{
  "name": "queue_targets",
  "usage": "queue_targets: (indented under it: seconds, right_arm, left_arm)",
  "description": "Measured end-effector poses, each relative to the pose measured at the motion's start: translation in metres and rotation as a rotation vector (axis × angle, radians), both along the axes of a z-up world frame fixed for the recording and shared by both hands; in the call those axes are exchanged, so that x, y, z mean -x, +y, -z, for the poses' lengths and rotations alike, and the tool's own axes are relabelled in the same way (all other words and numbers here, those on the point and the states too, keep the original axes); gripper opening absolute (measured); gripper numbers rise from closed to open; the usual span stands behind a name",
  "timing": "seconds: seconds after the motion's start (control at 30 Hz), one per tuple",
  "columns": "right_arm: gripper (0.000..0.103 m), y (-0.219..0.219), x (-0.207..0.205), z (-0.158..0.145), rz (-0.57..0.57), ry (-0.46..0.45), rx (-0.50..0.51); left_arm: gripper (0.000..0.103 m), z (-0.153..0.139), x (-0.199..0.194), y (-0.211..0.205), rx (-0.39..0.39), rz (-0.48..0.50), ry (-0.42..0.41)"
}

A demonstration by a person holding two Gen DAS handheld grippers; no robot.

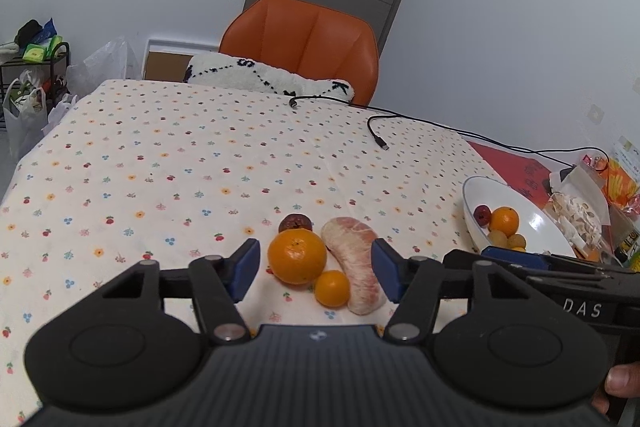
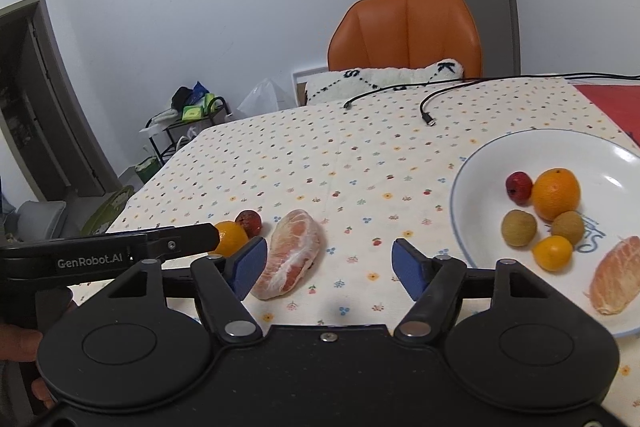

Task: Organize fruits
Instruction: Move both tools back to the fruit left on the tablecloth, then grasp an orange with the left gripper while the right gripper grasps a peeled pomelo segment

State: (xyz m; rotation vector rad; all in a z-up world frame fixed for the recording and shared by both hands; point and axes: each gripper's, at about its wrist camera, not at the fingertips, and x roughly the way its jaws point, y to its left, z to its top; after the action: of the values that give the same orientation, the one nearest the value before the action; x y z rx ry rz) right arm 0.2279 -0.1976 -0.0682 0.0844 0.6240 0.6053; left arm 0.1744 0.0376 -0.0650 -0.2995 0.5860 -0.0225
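On the dotted tablecloth lie a large orange (image 1: 297, 256), a small orange (image 1: 332, 288), a peeled pomelo wedge (image 1: 354, 264) and a dark red fruit (image 1: 295, 223). My left gripper (image 1: 315, 274) is open, its blue pads on either side of this cluster without touching it. The white bowl (image 2: 476, 183) at the right holds an orange (image 2: 556, 193), a red fruit (image 2: 519, 187), two brown-green fruits, a small orange (image 2: 552, 252) and a pomelo wedge (image 2: 616, 279). My right gripper (image 2: 329, 269) is open and empty, between the loose pomelo wedge (image 2: 289, 254) and the bowl.
An orange chair (image 1: 300, 43) with a white cushion stands at the table's far side. Two black cables (image 1: 380, 131) trail across the cloth. Packets and clutter (image 1: 588, 211) sit beyond the bowl at the right edge. A hand (image 1: 622, 383) holds the gripper.
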Motion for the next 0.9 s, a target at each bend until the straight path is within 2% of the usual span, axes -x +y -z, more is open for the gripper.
queue_targets:
  seconds: [0.2,0.4,0.53,0.9]
  right_arm:
    - [0.062,0.010,-0.006,0.002,-0.011,0.014,0.008]
    - [0.062,0.019,-0.009,0.003,-0.017,0.022,0.023]
    - [0.062,0.028,-0.012,0.007,-0.022,0.032,0.038]
    - [0.062,0.059,-0.021,0.022,-0.025,0.053,0.087]
  left_arm:
    - [0.052,0.006,-0.008,0.005,0.013,0.004,0.013]
    - [0.050,0.014,-0.019,0.008,0.016,-0.003,0.031]
    - [0.037,0.022,-0.024,0.013,0.045,-0.002,0.051]
    - [0.036,0.020,-0.015,0.036,0.080,-0.035,0.037]
